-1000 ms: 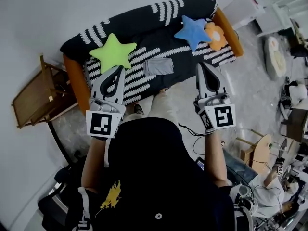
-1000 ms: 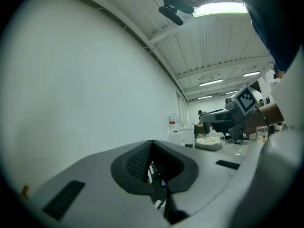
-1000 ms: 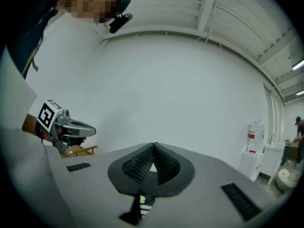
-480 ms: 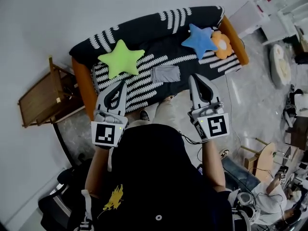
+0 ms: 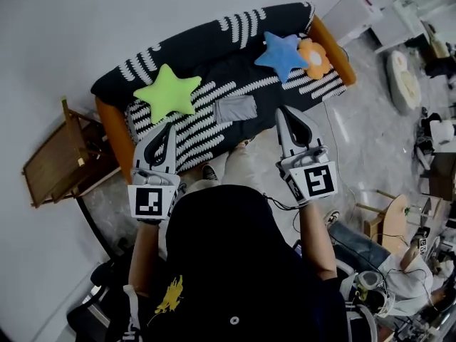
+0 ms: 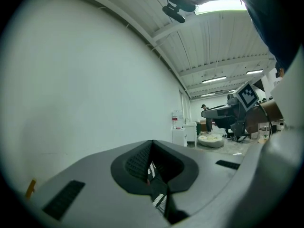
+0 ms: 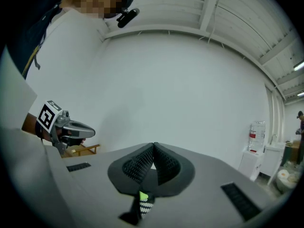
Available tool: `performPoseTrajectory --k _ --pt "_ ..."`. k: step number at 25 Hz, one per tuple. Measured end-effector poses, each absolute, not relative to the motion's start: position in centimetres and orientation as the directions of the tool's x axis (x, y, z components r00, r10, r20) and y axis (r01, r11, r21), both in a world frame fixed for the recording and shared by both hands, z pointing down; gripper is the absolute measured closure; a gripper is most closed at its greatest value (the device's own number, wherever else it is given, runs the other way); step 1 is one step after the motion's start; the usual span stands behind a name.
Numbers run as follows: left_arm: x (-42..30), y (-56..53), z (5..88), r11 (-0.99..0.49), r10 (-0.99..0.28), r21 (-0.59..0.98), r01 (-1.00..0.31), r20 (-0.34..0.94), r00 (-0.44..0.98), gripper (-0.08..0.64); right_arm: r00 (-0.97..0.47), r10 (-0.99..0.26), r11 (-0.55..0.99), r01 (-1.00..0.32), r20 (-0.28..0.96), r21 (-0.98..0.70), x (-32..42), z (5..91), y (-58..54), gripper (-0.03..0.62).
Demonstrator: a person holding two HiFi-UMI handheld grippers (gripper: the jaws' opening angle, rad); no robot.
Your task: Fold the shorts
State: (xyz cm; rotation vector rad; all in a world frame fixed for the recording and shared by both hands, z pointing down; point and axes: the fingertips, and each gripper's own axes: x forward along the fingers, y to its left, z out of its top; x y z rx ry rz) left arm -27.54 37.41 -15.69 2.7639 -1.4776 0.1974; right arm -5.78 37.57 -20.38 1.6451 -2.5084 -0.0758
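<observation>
The grey shorts (image 5: 236,109) lie as a small flat rectangle on the seat of the black-and-white striped sofa (image 5: 206,130), touched by neither gripper. My left gripper (image 5: 171,125) hovers in front of the seat, below the green star pillow (image 5: 167,90), left of the shorts. Right of the shorts, near the sofa's front edge, my right gripper (image 5: 281,110) is held in the air. Both point level towards the white wall. The jaws of the left gripper (image 6: 152,144) and of the right gripper (image 7: 153,146) are shut with nothing between them.
A blue star pillow (image 5: 282,50) and an orange flower pillow (image 5: 315,54) lie at the sofa's right end. A wooden side table (image 5: 60,152) stands left of the sofa. White cabinets (image 5: 356,9), a round floor cushion (image 5: 406,80) and cables lie to the right.
Both shut grippers have drawn slightly back from the sofa towards my body, and the right one has shifted a little inward. The shorts have not moved.
</observation>
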Motion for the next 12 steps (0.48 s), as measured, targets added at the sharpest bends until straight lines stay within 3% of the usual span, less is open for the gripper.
performPoseTrajectory --k 12 --pt "-29.3 37.4 -13.1 -0.541 -0.835 -0.003 -0.841 0.124 0.537 0.548 -0.376 -0.898 0.421 -0.885 0.228 0.200 -6.4 -18.6 38.3 0.580"
